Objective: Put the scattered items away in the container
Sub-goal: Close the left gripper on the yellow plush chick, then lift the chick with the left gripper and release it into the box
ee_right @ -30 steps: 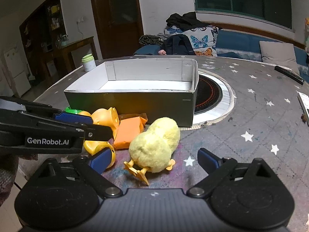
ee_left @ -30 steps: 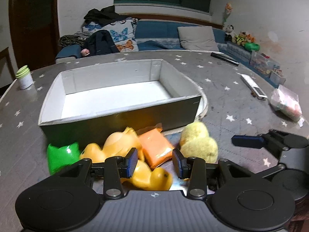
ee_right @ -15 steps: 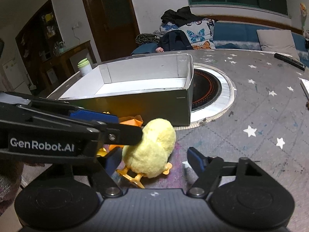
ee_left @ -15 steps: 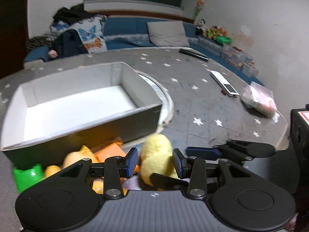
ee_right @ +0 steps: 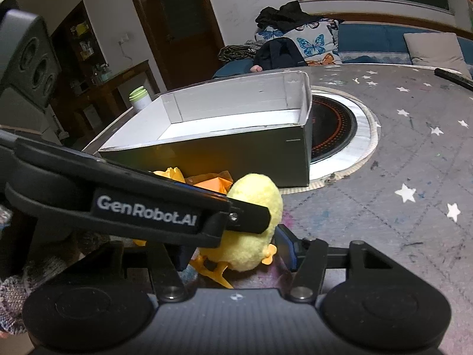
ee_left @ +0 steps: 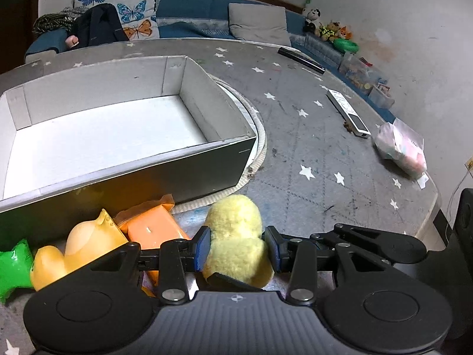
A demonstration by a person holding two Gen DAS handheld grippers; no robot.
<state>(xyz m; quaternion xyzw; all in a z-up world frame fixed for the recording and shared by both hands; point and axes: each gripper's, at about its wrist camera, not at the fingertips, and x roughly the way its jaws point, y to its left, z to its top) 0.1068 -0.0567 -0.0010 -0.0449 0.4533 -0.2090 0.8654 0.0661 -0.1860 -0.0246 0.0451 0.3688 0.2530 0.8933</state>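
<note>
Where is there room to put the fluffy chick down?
The box has a bare white floor between its four walls. The starry tablecloth is also open between the box's right wall and the white remote. In front of the box's near wall it is crowded: fluffy chick, orange packet, rubber ducks.

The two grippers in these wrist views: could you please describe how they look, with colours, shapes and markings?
Both are matte black plastic with ribbed bodies, two round discs, silver pivot screws and a small crosshair mark. The left gripper has blue finger pads on angular linkage arms; its side reads "GenRobot.AI" in white, seen from the right wrist. The right gripper matches it. A grey knitted sleeve shows at the left edge.
</note>
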